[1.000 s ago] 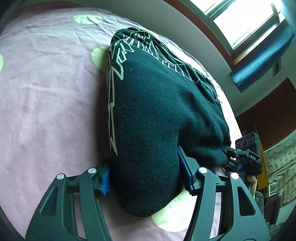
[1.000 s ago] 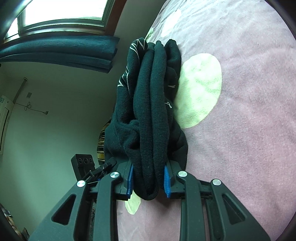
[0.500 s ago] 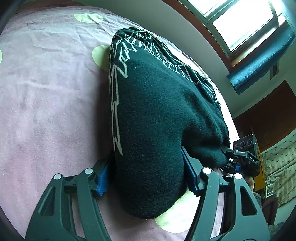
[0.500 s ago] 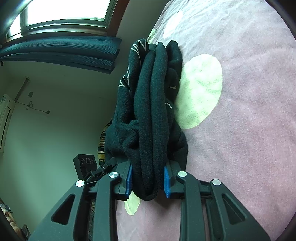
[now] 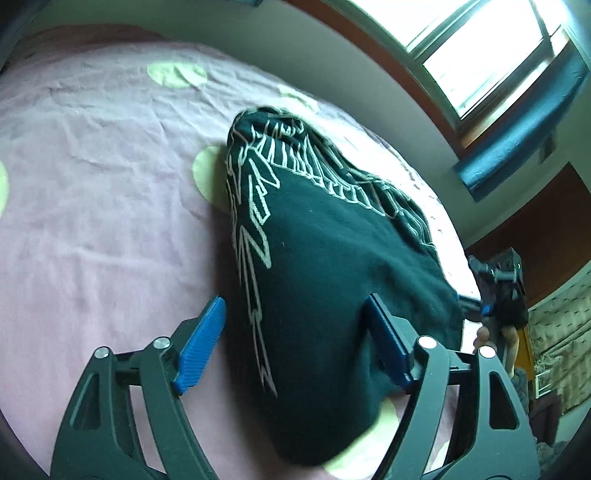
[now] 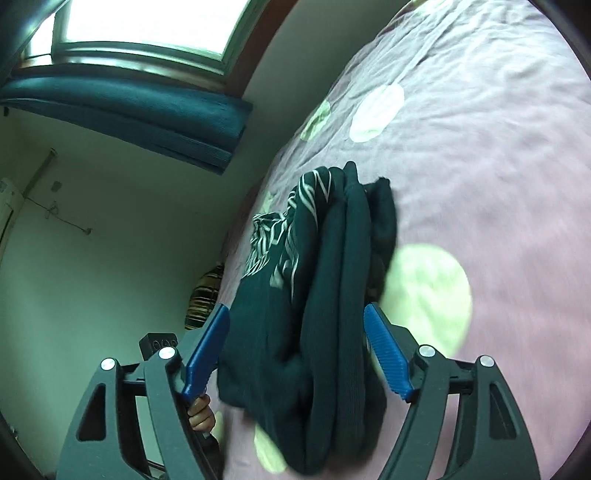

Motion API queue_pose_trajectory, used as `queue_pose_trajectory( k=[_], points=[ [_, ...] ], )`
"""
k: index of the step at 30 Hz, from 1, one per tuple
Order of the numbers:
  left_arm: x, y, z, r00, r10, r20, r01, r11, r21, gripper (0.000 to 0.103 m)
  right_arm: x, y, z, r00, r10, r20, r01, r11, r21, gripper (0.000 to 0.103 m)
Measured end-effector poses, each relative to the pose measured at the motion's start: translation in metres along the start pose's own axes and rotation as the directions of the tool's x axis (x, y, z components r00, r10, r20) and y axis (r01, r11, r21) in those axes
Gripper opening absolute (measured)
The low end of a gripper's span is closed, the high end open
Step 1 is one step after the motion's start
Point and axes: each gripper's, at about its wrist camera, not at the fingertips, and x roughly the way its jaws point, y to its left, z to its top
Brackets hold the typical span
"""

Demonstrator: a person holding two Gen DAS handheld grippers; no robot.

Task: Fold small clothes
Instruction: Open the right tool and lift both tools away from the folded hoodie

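Both grippers just opening: left gripper and right gripper fingers are spreading clear of the folded black sweater, which is lying on the pink bed between each pair.

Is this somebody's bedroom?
Probably a bedroom. A folded dark garment lies on a pink bedspread with pale green dots, beneath a window with a teal rolled blind.
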Motion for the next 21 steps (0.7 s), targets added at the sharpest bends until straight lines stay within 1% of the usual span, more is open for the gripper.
queue_pose_trajectory(
  k=[2,4,5,6,7,8,10,13,16,18,20,21],
  points=[
    [0.007,0.002,0.004,1.000,-0.012,-0.016,0.012,1.000,-0.007,0.079,0.018,-0.004,0.010,0.999,-0.020,-0.025,0.021,1.000,0.022,0.075],
    [0.012,-0.002,0.004,1.000,0.002,-0.016,-0.002,1.000,0.011,0.079,0.038,-0.008,0.015,0.996,-0.055,-0.069,0.057,0.998,0.025,0.074],
    [0.013,-0.005,0.003,0.999,0.003,-0.037,-0.001,0.999,0.054,0.079,0.045,-0.012,0.016,0.992,-0.105,-0.075,0.107,0.994,0.015,0.058],
    [0.014,-0.006,0.002,0.999,0.019,-0.033,-0.017,0.998,0.067,0.079,0.049,-0.017,0.015,0.989,-0.124,-0.080,0.126,0.992,0.022,0.032],
    [0.017,-0.007,0.001,0.999,0.026,-0.036,-0.023,0.997,0.072,0.079,0.051,-0.025,0.015,0.992,-0.093,-0.085,0.097,0.994,0.046,0.032],
    [0.021,-0.006,0.000,0.999,0.026,-0.043,-0.023,0.998,0.061,0.079,0.050,-0.035,0.014,0.996,-0.057,-0.075,0.064,0.994,0.088,0.029],
    [0.028,-0.003,-0.001,0.998,0.008,-0.056,-0.006,0.999,0.035,0.079,0.049,-0.046,0.011,0.998,-0.012,-0.059,0.018,0.994,0.106,0.028],
    [0.030,0.003,-0.002,0.999,-0.013,-0.048,0.014,1.000,0.026,0.084,0.047,-0.048,0.010,0.999,0.017,-0.052,-0.011,0.994,0.107,0.028],
    [0.026,0.006,-0.002,0.999,-0.025,-0.038,0.025,1.000,0.006,0.087,0.040,-0.046,0.009,0.999,0.026,-0.046,-0.022,0.995,0.101,0.032],
    [0.021,0.002,-0.004,1.000,-0.001,-0.023,0.001,1.000,0.014,0.087,0.032,-0.050,0.004,0.999,0.026,-0.032,-0.021,0.992,0.125,0.035],
    [0.015,-0.005,-0.007,0.999,0.045,0.003,-0.046,0.998,0.048,0.087,0.019,-0.050,-0.006,1.000,0.021,-0.010,-0.020,0.990,0.142,0.038],
    [0.011,-0.009,-0.010,0.997,0.070,0.017,-0.071,0.996,0.063,0.087,0.013,-0.050,-0.011,1.000,0.001,-0.003,0.000,0.989,0.145,0.039]
  ],
)
